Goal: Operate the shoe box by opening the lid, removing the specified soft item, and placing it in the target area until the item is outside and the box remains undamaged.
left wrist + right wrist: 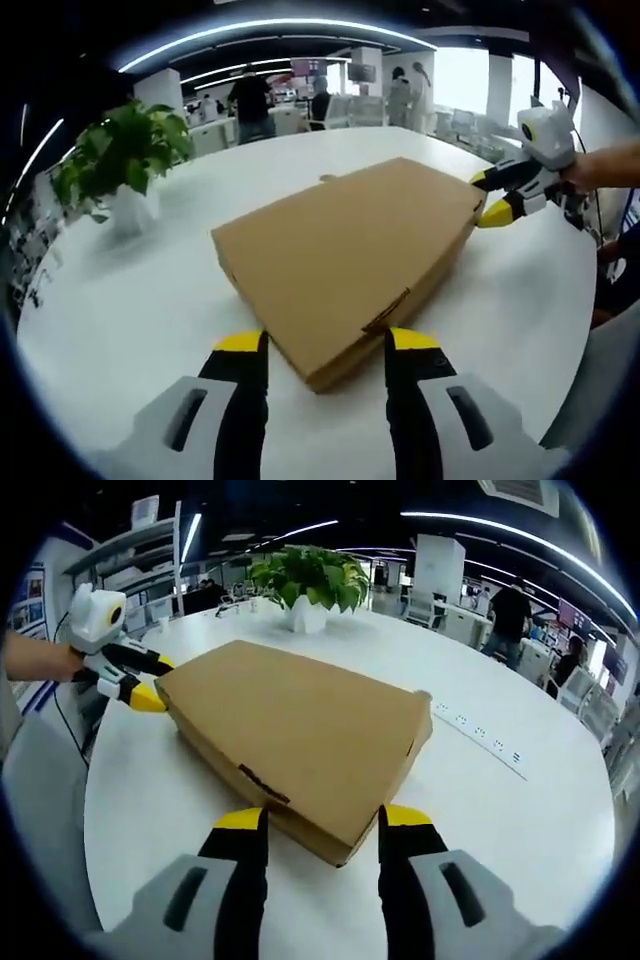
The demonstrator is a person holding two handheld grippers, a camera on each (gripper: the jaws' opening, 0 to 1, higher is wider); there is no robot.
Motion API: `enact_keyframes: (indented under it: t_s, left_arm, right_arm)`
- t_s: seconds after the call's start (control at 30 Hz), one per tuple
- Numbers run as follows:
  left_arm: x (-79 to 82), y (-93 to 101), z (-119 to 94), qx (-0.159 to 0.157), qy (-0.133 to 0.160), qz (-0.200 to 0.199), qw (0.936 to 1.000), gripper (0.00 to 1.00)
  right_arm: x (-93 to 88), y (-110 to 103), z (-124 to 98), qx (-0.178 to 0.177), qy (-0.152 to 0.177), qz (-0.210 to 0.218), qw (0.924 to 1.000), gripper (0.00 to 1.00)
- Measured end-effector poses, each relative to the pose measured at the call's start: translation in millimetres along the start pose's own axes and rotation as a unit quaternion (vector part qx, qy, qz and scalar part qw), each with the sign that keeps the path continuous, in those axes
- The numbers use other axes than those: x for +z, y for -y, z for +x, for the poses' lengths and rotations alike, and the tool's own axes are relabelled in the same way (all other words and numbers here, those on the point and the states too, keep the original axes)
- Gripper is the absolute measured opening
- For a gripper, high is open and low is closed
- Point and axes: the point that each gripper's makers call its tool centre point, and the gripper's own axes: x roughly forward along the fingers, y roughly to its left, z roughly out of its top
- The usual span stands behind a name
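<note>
I hold each open hand-held gripper, left point(325, 345) and right point(322, 820), astride opposite corners of the closed shoe box point(350, 255), ready to lift its lid.

The shoe box point(350, 262) is showing as plain brown cardboard, matt and smooth, its lid still lying shut, with a raw cut edge running along the rim in the right gripper view point(300, 742). The round table point(130, 310) under it is looking like a white, smooth, faintly glossy top, and it is catching soft reflections of the ceiling lights. The left gripper point(326, 345) and the right gripper point(322, 822) are presenting as hard plastic: glossy black fingers, yellow tips, pale grey bodies. The plant pot point(130, 210) is appearing white and smooth.
</note>
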Motion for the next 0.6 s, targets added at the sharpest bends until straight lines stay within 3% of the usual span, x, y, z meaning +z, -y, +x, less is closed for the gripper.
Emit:
enact_keyframes:
  t_s: [0.6]
  left_arm:
    - [-13.4,-7.7,-14,-0.031,-0.012,0.028,0.9991,0.44]
  right_arm:
    - [-8.0,-32,-13,-0.01,0.004,0.026,0.9996,0.37]
